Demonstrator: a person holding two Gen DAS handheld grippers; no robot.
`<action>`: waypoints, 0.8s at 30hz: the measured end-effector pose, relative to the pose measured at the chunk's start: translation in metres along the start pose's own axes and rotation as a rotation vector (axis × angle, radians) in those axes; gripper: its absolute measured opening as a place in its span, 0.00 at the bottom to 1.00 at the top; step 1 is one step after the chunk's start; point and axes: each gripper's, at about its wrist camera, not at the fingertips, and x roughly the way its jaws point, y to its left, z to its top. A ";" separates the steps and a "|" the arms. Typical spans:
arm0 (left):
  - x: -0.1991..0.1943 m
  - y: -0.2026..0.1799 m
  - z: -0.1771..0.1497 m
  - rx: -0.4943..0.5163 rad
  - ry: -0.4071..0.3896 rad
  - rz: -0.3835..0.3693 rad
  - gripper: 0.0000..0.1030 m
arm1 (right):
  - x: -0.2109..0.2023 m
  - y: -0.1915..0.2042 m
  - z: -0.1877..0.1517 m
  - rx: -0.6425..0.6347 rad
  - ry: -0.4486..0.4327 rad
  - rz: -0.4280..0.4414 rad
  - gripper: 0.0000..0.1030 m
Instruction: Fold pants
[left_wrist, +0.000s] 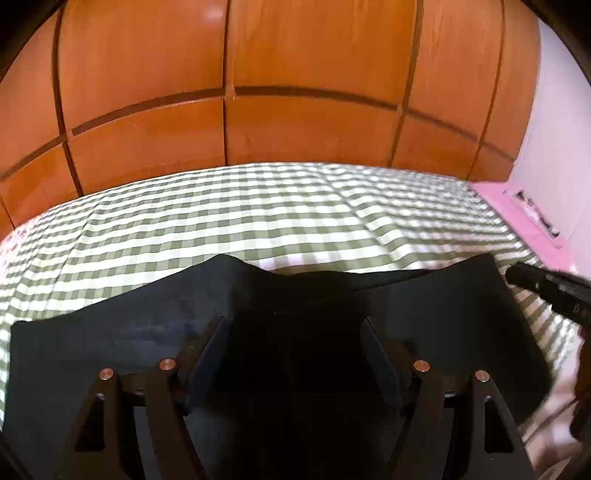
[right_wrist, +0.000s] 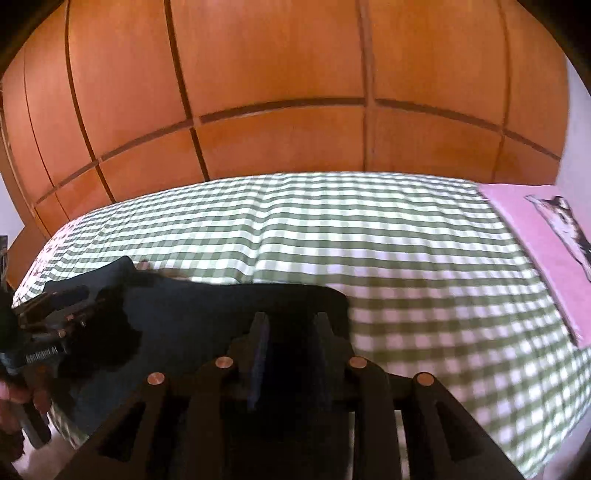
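Observation:
Dark navy pants (left_wrist: 147, 317) lie on a green-and-white checked bed (left_wrist: 258, 221). In the left wrist view my left gripper (left_wrist: 293, 325) is open, its fingers spread wide just above the dark cloth. My right gripper shows at the right edge (left_wrist: 546, 291), beside the pants' right corner. In the right wrist view the pants (right_wrist: 192, 317) stretch to the left. My right gripper (right_wrist: 290, 321) has its fingers close together at the pants' right edge, and the dark cloth seems pinched between them. My left gripper (right_wrist: 55, 306) shows at the far left over the cloth.
A wall of orange wooden wardrobe doors (left_wrist: 295, 92) stands behind the bed. A pink pillow (right_wrist: 546, 258) with a cat picture lies at the bed's right end. The near edge of the bed runs just under both grippers.

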 end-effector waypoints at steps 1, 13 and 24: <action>0.008 0.000 0.000 0.007 0.018 0.021 0.72 | 0.009 0.002 0.003 0.005 0.014 0.011 0.24; 0.033 0.027 -0.022 -0.134 0.011 -0.016 0.96 | 0.058 -0.006 -0.010 0.008 -0.020 -0.067 0.24; 0.016 0.025 -0.028 -0.125 -0.014 0.060 0.96 | 0.053 0.000 -0.014 -0.025 -0.050 -0.096 0.25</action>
